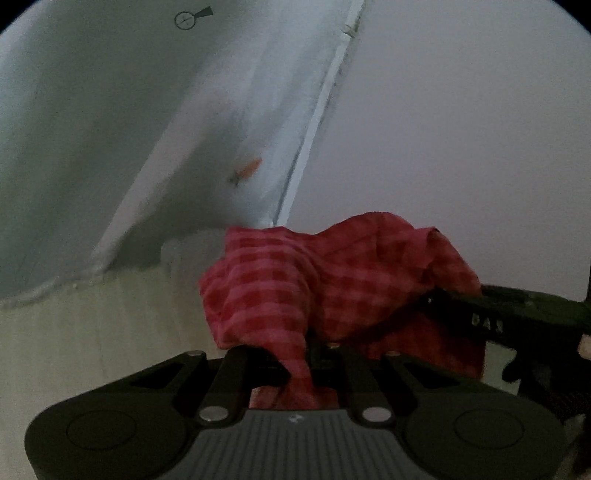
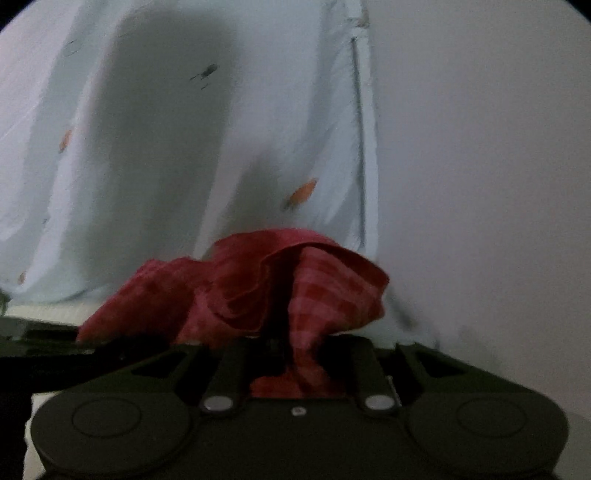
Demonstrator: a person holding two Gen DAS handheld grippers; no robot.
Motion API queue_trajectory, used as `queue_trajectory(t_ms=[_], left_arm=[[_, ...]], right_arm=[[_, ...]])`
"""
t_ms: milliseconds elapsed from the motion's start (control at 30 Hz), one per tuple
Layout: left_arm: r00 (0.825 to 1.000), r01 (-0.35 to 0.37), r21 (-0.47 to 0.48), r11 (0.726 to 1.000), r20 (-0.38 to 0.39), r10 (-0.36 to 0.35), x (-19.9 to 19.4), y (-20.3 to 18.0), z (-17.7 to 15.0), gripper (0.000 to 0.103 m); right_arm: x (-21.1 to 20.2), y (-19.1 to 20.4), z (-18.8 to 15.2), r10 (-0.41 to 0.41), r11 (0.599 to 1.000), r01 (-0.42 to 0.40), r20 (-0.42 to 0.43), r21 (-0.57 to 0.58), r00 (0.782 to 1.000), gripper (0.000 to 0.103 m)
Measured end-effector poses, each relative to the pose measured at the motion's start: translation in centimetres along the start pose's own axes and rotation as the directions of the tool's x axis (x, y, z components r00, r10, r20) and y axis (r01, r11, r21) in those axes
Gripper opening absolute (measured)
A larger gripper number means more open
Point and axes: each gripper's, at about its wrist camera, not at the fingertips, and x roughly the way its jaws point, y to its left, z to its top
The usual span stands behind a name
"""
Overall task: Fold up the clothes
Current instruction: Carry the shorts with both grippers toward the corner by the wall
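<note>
now the left gripper (image 1: 295,365) and right gripper (image 2: 299,365) each pinch the red checked cloth (image 1: 295,288), bunched ahead; a thin bite could slip free

We see a pale blue curtain (image 1: 110,122) hanging at the back, printed with small orange motifs (image 1: 250,168) and a dark circular mark (image 1: 185,19). Beside its hemmed edge stands a plain white wall (image 1: 461,129). Below lies a cream surface (image 1: 92,325).

In the right wrist view, a shadow falls across the curtain (image 2: 166,147), and the wall (image 2: 480,166) fills the right side.
</note>
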Motion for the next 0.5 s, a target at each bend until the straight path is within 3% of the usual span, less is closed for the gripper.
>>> queue_trajectory(t_ms=[100,133,233,367,500], left_arm=[[0.995,-0.096,-0.051,0.994,-0.004,0.096,4.4,1.7,1.0,0.025],[0.991,-0.130,-0.089,0.987,-0.025,0.128,5.6,2.8,0.7,0.031],[0.977,-0.206,-0.165,0.964,-0.086,0.194,8.0,5.6,-0.5,0.034],[0.956,-0.287,-0.227,0.931,-0.129,0.263,8.8,8.4,-1.9,0.054],[0.939,-0.345,-0.276,0.897,-0.109,0.327,7.3,10.4,-2.2,0.070]], right_arm=[[4.9,-1.8,1.2,-0.057,0.998,0.056,0.024,0.034,0.998,0.039],[6.7,-2.4,1.0,-0.078,0.996,0.077,0.022,0.044,0.997,0.039],[10.3,-2.6,-0.1,-0.173,0.985,0.174,-0.031,0.019,0.984,0.039],[10.9,-1.5,-1.7,-0.222,0.975,0.222,-0.025,-0.011,0.975,0.049],[9.2,-0.2,-2.5,-0.259,0.966,0.259,0.027,-0.001,0.966,0.084]])
